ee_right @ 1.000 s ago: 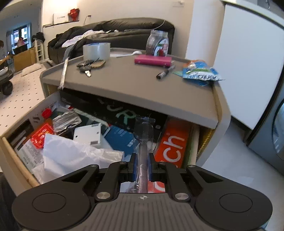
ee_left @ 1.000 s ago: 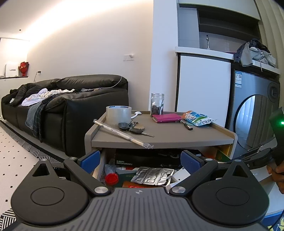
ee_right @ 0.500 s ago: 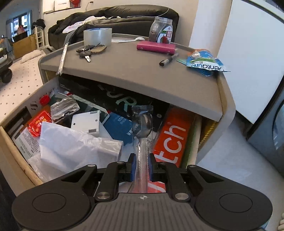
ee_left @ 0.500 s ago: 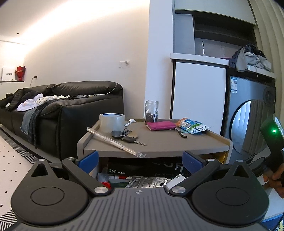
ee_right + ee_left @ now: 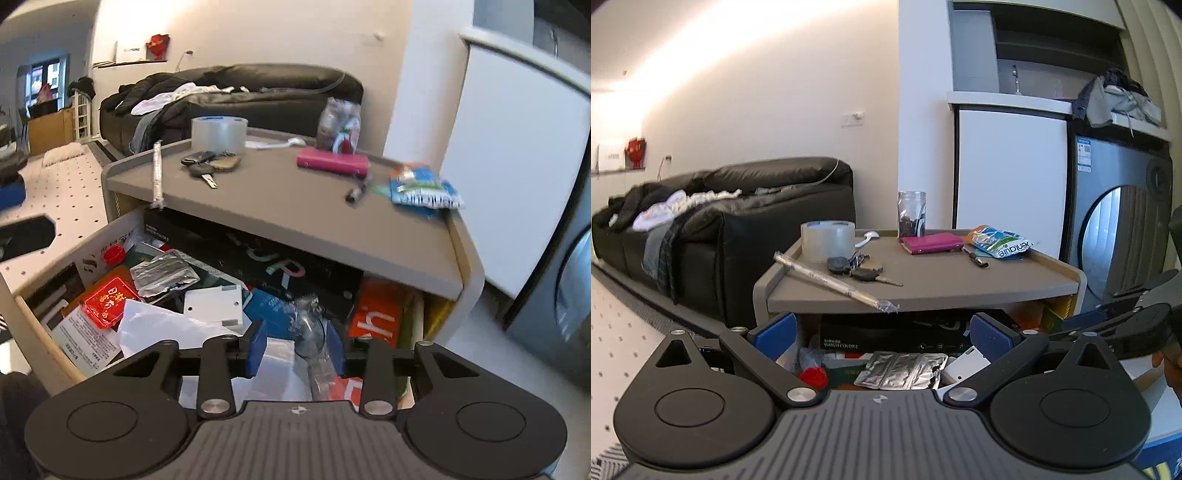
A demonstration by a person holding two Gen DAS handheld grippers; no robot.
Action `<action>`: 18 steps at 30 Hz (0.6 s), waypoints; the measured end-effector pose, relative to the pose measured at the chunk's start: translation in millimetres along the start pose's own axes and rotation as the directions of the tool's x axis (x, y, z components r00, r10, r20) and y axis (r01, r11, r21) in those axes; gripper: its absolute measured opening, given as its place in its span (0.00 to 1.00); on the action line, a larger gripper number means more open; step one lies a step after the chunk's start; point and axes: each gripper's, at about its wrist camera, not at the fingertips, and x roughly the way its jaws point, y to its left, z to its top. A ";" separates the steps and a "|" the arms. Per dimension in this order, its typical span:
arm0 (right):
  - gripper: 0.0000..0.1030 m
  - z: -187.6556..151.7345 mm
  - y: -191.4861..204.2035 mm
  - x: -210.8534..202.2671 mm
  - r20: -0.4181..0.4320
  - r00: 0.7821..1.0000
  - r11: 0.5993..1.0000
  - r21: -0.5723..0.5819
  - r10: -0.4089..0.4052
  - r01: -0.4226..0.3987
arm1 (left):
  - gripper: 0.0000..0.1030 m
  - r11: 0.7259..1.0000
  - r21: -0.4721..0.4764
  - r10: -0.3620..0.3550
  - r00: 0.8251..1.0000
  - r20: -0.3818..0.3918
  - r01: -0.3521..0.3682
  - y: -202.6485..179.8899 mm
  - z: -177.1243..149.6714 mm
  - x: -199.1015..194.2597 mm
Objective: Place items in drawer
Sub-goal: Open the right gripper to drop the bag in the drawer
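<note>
right gripper (image 5: 295, 345): blue pads spread, nothing pinched | crinkly clear-wrapped spoon (image 5: 314, 332): lying between the pads on clutter in the open drawer (image 5: 48, 339) | left gripper (image 5: 882, 332): spread wide, empty | tape roll (image 5: 828, 242): glossy cylinder on matte tabletop

The table (image 5: 303, 218) is taupe-grey, its open drawer (image 5: 40, 332) pale wood inside. On top lie a magenta wallet (image 5: 332, 162), a clear tape roll (image 5: 218, 133) at 11 o'clock and a blue-white-orange packet (image 5: 424, 186) at 2 o'clock. In the drawer sit a red pouch (image 5: 109, 301), silver foil blister (image 5: 162, 271), orange box (image 5: 376, 317). The fingers (image 5: 256, 347) are blue. The floor (image 5: 624, 325) is white, black-dotted.
</note>
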 end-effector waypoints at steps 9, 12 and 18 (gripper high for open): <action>0.54 -1.2 15.7 -15.0 0.091 0.994 0.998 0.030 -0.065 0.063 | 1.00 1.000 0.000 -0.013 1.000 0.000 0.013 -10.5 0.1 -3.7; 0.62 -1.6 21.0 -20.0 0.121 0.989 0.996 0.042 -0.088 0.083 | 1.00 1.000 0.005 -0.011 1.000 0.026 0.011 -14.9 -2.0 -9.6; 0.65 -2.4 31.5 -29.9 0.179 0.975 0.990 0.066 -0.133 0.122 | 1.00 0.999 -0.012 -0.041 0.997 0.062 0.042 -21.2 -3.9 -14.7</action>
